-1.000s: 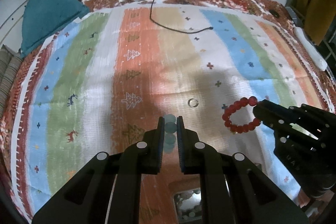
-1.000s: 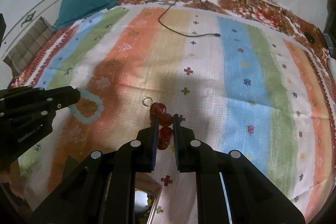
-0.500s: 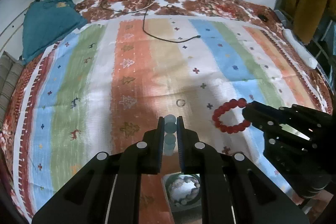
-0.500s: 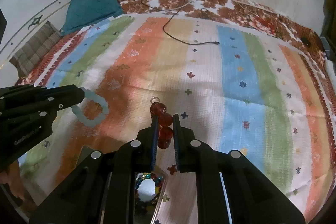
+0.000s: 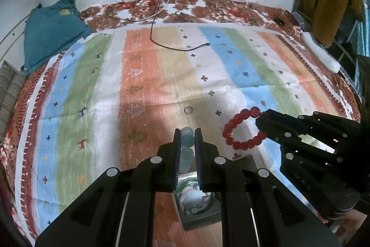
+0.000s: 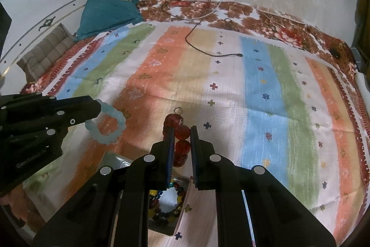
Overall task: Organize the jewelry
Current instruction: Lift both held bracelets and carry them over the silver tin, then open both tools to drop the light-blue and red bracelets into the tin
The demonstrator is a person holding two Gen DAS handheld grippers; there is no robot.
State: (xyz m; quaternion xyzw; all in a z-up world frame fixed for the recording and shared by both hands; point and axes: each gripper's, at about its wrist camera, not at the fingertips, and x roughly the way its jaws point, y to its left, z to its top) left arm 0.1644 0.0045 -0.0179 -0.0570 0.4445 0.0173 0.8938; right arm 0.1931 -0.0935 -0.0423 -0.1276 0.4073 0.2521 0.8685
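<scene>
My left gripper (image 5: 187, 138) is shut on a pale blue bead bracelet (image 5: 186, 147), held in the air above the striped cloth; it also shows in the right wrist view (image 6: 108, 124). My right gripper (image 6: 181, 133) is shut on a red bead bracelet (image 6: 180, 142), which hangs as a ring in the left wrist view (image 5: 240, 129). A small silver ring (image 5: 188, 110) lies on the cloth ahead of both grippers and also shows in the right wrist view (image 6: 178, 110). A box with beaded jewelry sits below each gripper (image 5: 196, 200) (image 6: 166, 200).
A black cable (image 5: 175, 45) trails across the far part of the cloth from the wall. A teal cloth (image 5: 50, 29) lies at the back left. A white object (image 5: 321, 52) lies along the right edge of the bed.
Both grippers have lifted up and back with their bracelets; the cloth looks farther away and the jewelry boxes have come into view beneath the fingers.
</scene>
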